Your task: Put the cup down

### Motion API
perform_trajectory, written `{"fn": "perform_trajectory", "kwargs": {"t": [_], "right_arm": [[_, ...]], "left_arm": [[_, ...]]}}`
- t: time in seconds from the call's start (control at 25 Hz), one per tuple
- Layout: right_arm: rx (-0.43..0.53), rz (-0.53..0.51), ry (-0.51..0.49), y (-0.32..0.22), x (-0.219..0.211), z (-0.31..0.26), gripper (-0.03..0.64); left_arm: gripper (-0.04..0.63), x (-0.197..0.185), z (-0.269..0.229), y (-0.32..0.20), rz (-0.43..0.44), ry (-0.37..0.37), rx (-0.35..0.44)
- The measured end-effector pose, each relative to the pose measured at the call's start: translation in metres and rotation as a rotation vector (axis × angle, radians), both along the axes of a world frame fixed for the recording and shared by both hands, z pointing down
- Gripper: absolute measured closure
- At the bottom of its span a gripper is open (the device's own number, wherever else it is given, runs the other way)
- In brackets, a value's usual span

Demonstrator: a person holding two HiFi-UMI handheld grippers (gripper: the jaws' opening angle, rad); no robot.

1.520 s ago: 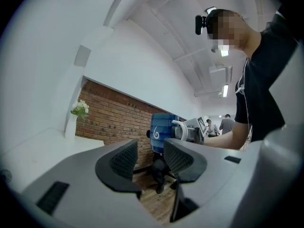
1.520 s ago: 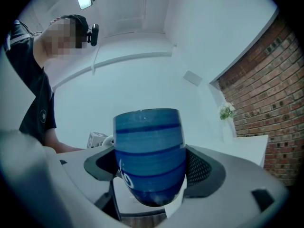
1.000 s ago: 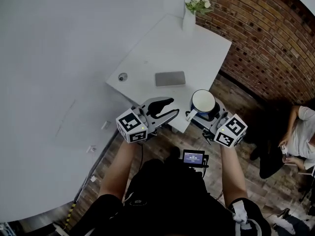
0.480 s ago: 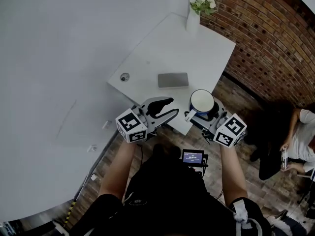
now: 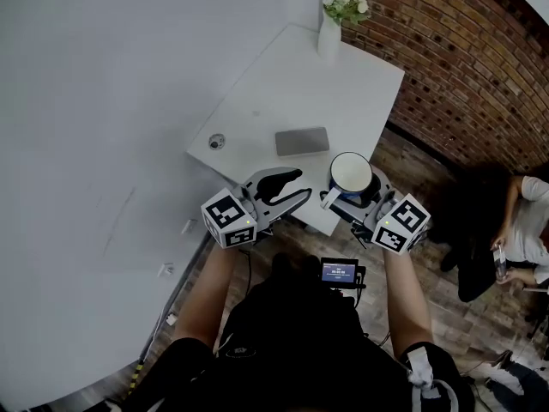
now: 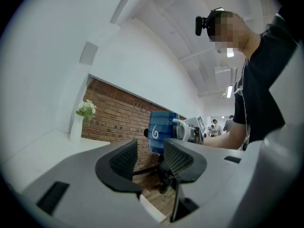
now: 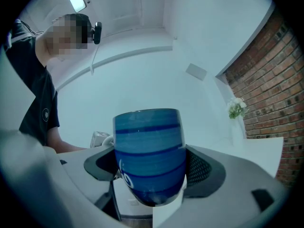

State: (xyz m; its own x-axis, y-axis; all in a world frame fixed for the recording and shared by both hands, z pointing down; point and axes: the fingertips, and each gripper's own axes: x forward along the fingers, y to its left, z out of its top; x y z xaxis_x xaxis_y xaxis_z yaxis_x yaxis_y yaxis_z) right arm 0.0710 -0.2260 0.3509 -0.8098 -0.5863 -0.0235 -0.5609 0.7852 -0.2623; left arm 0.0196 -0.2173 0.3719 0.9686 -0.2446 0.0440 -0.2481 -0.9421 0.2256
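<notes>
A blue striped cup (image 5: 350,172) with a white inside and a white handle hangs upright above the near edge of the white table (image 5: 326,84). My right gripper (image 5: 357,198) is shut on it, jaws pressing both sides of its lower body. In the right gripper view the cup (image 7: 149,146) fills the space between the jaws of the right gripper (image 7: 150,169). My left gripper (image 5: 283,190) stands open and empty just left of the cup, over the table's near edge. In the left gripper view the cup (image 6: 159,132) shows beyond the left gripper (image 6: 151,156).
A grey flat tablet (image 5: 302,142) lies on the table just beyond the grippers. A small round fitting (image 5: 216,142) sits near the table's left edge. A white vase with flowers (image 5: 330,31) stands at the far corner. A brick wall (image 5: 463,67) runs on the right, where a person (image 5: 523,230) sits.
The head view has swayed a little. Both grippers and the held cup stay at nearly the same place over the table's near edge.
</notes>
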Motion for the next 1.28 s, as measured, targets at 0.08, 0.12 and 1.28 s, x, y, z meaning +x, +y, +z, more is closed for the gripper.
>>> {"fn": "perform_trajectory", "kwargs": {"t": [0.08,0.12,1.28], "right_arm": [[0.004,0.007,0.004,-0.003,-0.003,0.001,0.216],[0.005,0.01,0.005,-0.004,-0.006,0.003,0.216],[-0.002,-0.019,0.022,-0.059,-0.011,0.037,0.216]], "left_arm": [[0.433,-0.004,0.002,-0.002,0.008,0.001,0.0],[0.433,-0.006,0.004,-0.002,0.009,0.002,0.0],[0.433,-0.016,0.019,-0.037,-0.067,0.008,-0.015]]}}
